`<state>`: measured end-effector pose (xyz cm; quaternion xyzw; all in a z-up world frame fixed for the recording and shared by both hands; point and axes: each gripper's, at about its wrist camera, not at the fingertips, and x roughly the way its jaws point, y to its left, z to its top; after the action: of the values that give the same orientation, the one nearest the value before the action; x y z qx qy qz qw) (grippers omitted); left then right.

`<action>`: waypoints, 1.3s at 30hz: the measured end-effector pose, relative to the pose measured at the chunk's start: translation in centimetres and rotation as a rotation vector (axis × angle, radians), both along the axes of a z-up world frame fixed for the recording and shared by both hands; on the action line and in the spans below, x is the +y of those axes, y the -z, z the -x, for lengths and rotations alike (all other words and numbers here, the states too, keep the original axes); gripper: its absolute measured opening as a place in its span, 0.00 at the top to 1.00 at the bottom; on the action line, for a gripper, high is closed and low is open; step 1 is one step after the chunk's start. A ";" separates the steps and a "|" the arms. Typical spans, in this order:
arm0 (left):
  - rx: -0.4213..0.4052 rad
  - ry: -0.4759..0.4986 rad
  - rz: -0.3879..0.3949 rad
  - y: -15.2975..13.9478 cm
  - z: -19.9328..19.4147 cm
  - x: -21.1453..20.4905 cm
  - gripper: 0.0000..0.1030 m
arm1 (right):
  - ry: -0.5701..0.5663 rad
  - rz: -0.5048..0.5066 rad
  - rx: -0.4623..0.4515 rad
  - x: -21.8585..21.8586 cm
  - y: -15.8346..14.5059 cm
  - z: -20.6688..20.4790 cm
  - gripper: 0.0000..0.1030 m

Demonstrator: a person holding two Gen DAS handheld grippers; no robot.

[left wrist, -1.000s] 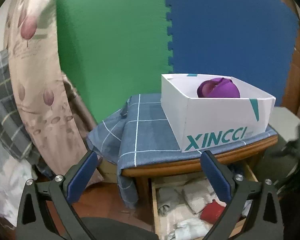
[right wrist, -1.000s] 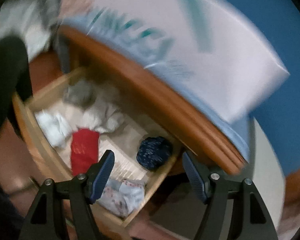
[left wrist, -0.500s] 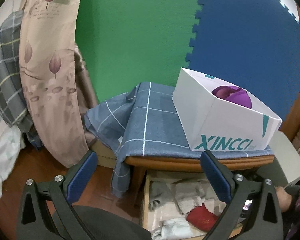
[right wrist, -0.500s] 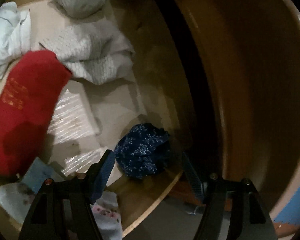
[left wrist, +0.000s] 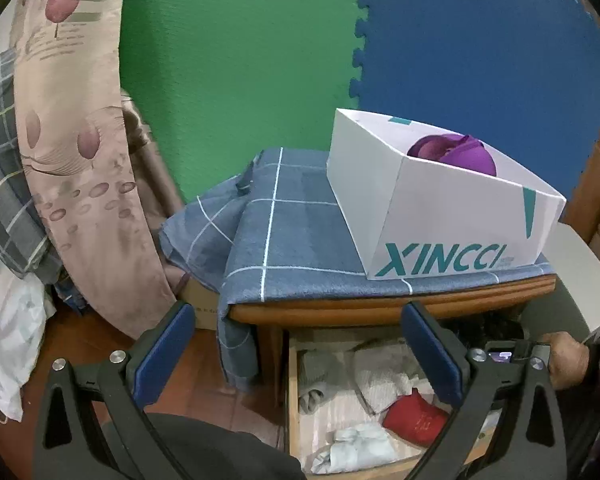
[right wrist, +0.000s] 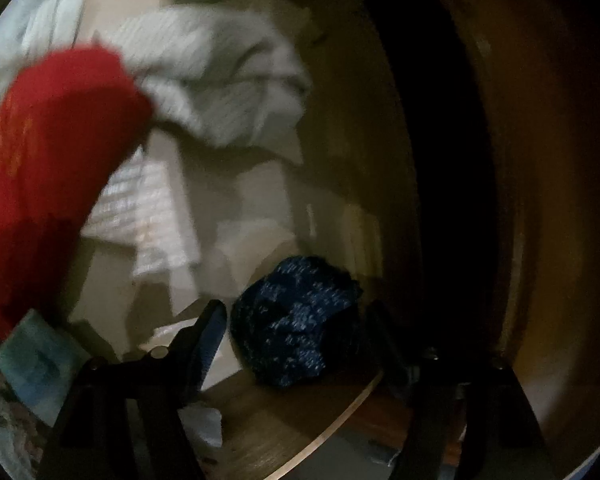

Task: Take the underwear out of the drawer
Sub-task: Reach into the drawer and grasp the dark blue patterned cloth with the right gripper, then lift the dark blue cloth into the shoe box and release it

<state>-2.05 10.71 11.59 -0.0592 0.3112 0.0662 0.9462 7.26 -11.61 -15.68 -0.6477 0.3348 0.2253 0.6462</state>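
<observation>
Green foam wall panel point(left wrist: 236, 64) on the left, blue foam panel point(left wrist: 480, 48) right beside it. The cloth point(left wrist: 292, 240) over the tabletop is slate blue, crossed by thin white grid lines. The box point(left wrist: 440, 216) is white with teal lettering, and a purple garment point(left wrist: 456, 152) sits inside it. Down in the drawer point(left wrist: 294, 408): a bright red piece point(right wrist: 48, 152) with faint gold print, a pale grey ribbed piece point(right wrist: 224, 84), and a navy bundle point(right wrist: 296, 316) speckled with lighter blue. A beige curtain point(left wrist: 72, 152) carries mauve tulips.

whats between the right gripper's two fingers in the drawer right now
In the right wrist view, a crumpled dark blue speckled underwear lies between the opening fingers of the right gripper; the pads do not yet press on it.
</observation>
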 end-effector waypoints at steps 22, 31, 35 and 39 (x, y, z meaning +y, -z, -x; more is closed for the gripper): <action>0.022 0.002 -0.003 0.3 -0.2 -0.4 0.01 | 0.176 -0.082 0.264 -1.8 -0.7 -4.2 0.87; 0.037 0.008 0.003 0.6 -0.2 -0.3 0.01 | 0.151 -0.124 0.299 -1.6 -3.8 -1.8 0.88; 0.041 0.012 0.001 0.6 -0.3 -0.3 0.01 | 0.152 -0.186 0.295 -1.1 -6.6 -0.1 0.88; 0.061 0.018 0.008 0.8 -0.6 -0.2 0.01 | 0.160 -0.249 0.283 -1.4 -8.7 0.4 0.89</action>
<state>-1.47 10.51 10.76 -0.0582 0.3407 0.0581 0.9366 6.83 -13.05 -7.03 -0.4962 0.4422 0.3015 0.6836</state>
